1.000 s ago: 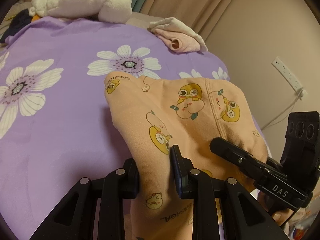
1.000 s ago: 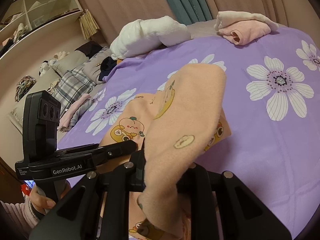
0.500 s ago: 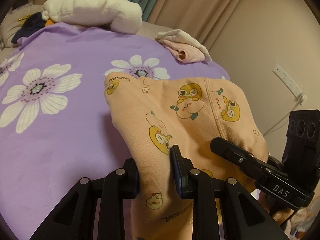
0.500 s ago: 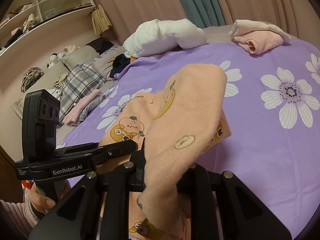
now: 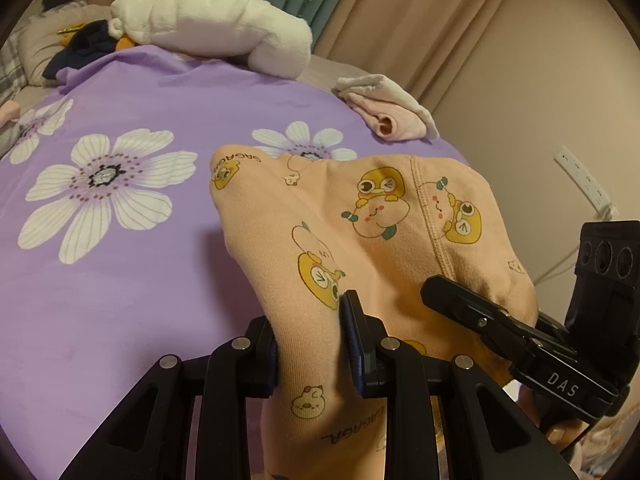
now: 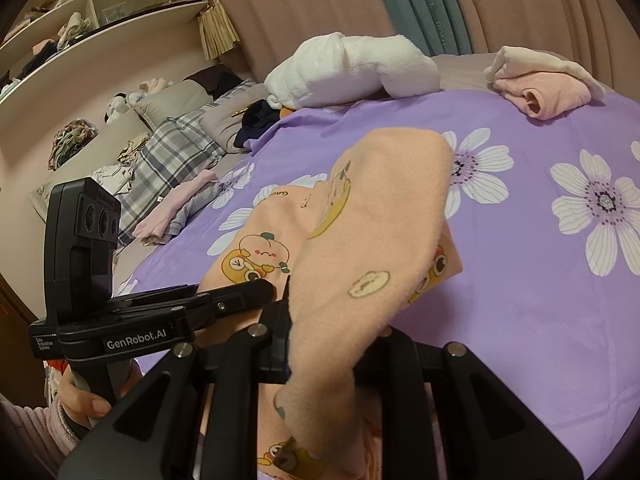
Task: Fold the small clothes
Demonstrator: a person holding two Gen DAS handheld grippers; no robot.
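Both tools pinch the near edge of the peach garment (image 5: 360,216) — left tool (image 5: 312,344) and right tool (image 6: 324,344) side by side; its length runs away from them toward the white bundle (image 5: 208,20), far end resting on the bed (image 5: 120,280).

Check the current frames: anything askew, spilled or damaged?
Nothing spilled or damaged. The peach garment is bunched in both sets of jaws, one flap turned inside out. A pink cloth lies loosely rolled at the purple sheet's far edge.
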